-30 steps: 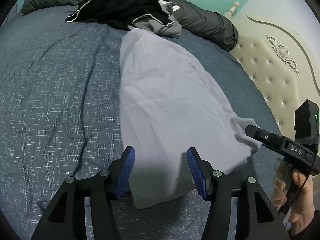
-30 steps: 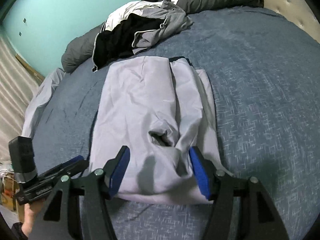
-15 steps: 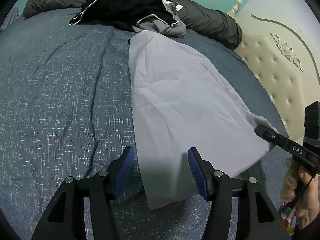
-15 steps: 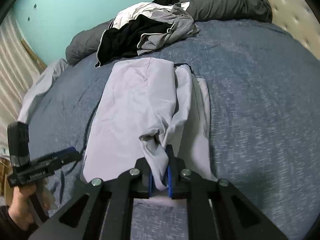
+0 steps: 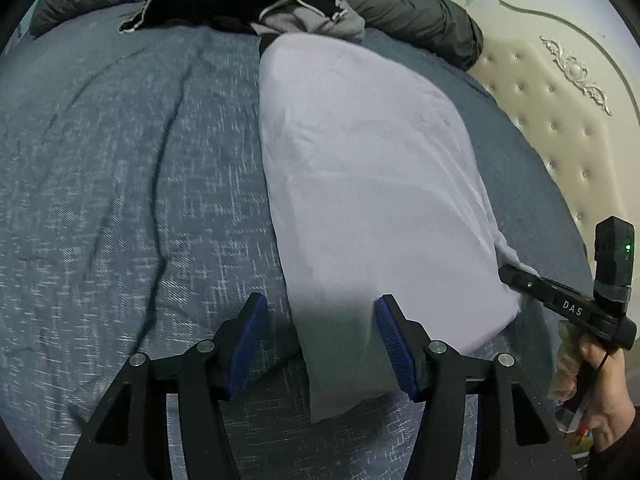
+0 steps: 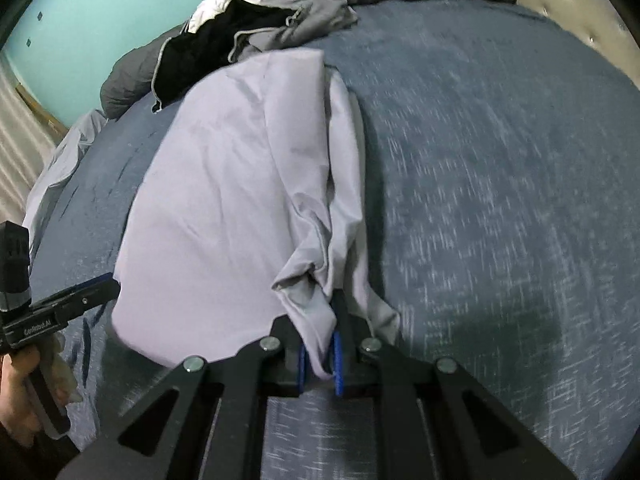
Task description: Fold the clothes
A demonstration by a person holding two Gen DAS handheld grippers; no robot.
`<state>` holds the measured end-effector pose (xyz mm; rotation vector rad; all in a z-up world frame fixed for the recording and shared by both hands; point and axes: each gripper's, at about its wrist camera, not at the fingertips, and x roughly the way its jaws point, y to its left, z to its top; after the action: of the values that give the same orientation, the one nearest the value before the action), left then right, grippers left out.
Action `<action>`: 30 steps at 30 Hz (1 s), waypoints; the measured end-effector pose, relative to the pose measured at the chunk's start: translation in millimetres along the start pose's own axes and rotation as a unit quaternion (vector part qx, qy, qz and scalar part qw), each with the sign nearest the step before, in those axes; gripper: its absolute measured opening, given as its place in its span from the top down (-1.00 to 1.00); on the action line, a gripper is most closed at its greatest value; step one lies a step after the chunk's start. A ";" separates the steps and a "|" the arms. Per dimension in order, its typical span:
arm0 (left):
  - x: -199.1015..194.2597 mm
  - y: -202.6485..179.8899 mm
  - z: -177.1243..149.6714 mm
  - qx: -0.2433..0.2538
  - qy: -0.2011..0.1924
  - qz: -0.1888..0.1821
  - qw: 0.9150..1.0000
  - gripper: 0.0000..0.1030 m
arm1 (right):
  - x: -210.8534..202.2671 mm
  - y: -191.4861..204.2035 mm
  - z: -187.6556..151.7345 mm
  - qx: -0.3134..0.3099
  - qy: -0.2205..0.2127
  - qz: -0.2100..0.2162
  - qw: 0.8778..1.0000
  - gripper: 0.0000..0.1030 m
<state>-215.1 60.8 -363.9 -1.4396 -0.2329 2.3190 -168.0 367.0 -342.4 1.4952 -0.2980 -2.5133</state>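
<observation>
A pale lilac garment [image 5: 372,184] lies lengthwise on the blue bedspread [image 5: 120,168]. In the left wrist view my left gripper [image 5: 320,340] is open, its blue pads straddling the garment's near left corner, apart from the cloth. In the right wrist view my right gripper [image 6: 320,354] is shut on a bunched fold of the lilac garment [image 6: 224,184] at its near right edge, lifting that edge off the bed. The right gripper also shows at the right of the left wrist view [image 5: 508,270], and the left gripper at the left of the right wrist view [image 6: 110,284].
A heap of black, white and grey clothes [image 6: 256,20] lies at the far end of the bed against dark grey pillows [image 5: 416,20]. A cream tufted headboard [image 5: 560,112] stands to the right. A person's hand [image 5: 600,396] holds the right gripper's handle.
The right gripper closed on the garment's bunched near edge and has pulled it up and toward me. The left gripper stayed open and moved closer to the near left corner.
</observation>
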 end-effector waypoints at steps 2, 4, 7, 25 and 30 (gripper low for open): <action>3.3 -1.1 -1.0 0.006 0.003 0.005 1.000 -0.19 | 1.3 -5.8 -3.6 0.005 0.003 0.004 1.000 0.82; 4.4 -1.4 -0.7 0.008 0.004 0.007 1.000 -0.19 | -8.3 -10.2 -3.2 0.012 -0.003 0.004 1.000 0.75; 3.5 -2.8 -0.8 0.013 0.002 0.011 1.000 -0.19 | -27.1 -7.8 1.1 0.019 -0.019 -0.014 1.000 0.72; 10.0 -11.6 -6.7 0.027 0.006 0.022 0.999 -0.19 | 37.1 11.3 14.5 -0.037 0.010 -0.028 0.999 1.00; 16.9 -11.7 -10.7 0.030 0.011 0.024 0.999 -0.19 | 48.4 6.4 6.5 -0.050 0.005 -0.026 0.998 1.00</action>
<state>-209.3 77.7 -378.6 -1.4554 -0.1222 2.3261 -195.9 348.1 -378.3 1.4948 -0.1308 -2.5204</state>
